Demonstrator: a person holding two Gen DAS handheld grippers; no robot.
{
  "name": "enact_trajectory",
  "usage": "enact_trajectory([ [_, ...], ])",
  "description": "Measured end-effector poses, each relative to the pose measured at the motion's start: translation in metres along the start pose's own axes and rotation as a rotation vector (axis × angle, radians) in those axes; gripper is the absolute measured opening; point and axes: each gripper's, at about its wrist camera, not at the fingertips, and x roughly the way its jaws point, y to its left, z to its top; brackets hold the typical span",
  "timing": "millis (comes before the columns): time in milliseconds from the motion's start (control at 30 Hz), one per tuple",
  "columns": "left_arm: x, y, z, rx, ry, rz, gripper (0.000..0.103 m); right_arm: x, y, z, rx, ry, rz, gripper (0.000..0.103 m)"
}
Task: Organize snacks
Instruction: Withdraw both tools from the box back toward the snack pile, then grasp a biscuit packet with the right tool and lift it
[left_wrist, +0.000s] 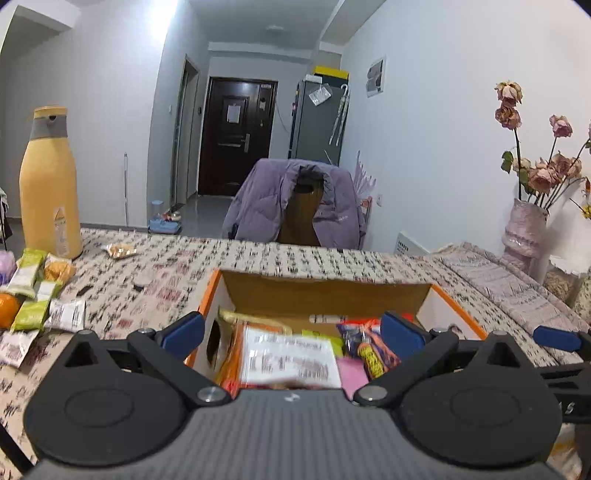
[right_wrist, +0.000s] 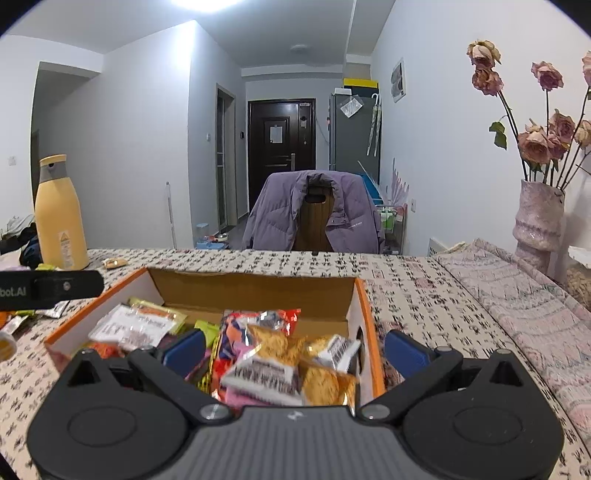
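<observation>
Patterned worktop (left_wrist: 258, 258), chair behind. Orange-edged box (right_wrist: 373, 332) of snack packets (right_wrist: 273, 354) between both spread, empty jaws; loose packets (left_wrist: 37, 295), perhaps bars, left of left gripper (left_wrist: 291, 332). Right gripper (right_wrist: 295, 352) likewise over box.

box: orange-edged cardboard box (right_wrist: 360, 314), open top, upright on patterned surface (right_wrist: 424, 295)
box contents: mixed snack packets (right_wrist: 273, 354) piled loose, white-label flat pack (left_wrist: 291, 360) at left side, crinkly orange and pink ones at right
loose snacks: green bars (left_wrist: 31, 291), orange fruit (left_wrist: 8, 309), small packets on surface left of box
far snack: single packet (left_wrist: 120, 251) lying flat, well apart from the box
</observation>
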Motion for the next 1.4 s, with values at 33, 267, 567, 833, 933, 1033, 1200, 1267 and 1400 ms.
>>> enact_trajectory([
  [33,-0.004,0.001,-0.004,-0.002,0.004,0.002,0.103,-0.004,0.000,-0.003,-0.003,0.005,0.001,0.103],
  [267,-0.030,0.013,-0.038,0.005,0.049,-0.011,0.103,-0.032,-0.002,-0.031,-0.016,0.046,0.011,0.103],
  [567,-0.052,0.020,-0.083,0.047,0.099,-0.035,0.103,-0.054,-0.008,-0.071,0.044,0.113,0.047,0.103],
  [833,-0.054,0.022,-0.102,0.067,0.097,-0.038,0.103,-0.063,-0.010,-0.082,0.036,0.148,0.025,0.103],
  [933,-0.055,0.021,-0.102,0.069,0.091,-0.051,0.103,-0.058,-0.010,-0.080,0.035,0.166,0.007,0.103],
  [1033,-0.054,0.023,-0.101,0.054,0.095,-0.056,0.103,-0.048,-0.010,-0.078,0.023,0.202,-0.003,0.103],
  [1200,-0.053,0.023,-0.101,0.046,0.102,-0.057,0.103,-0.020,-0.006,-0.070,-0.012,0.272,-0.017,0.103],
  [1267,-0.052,0.025,-0.101,0.038,0.104,-0.057,0.103,-0.009,-0.005,-0.069,-0.019,0.293,-0.028,0.103],
  [1400,-0.051,0.027,-0.101,0.026,0.111,-0.061,0.103,0.009,-0.003,-0.067,-0.024,0.318,-0.039,0.103],
])
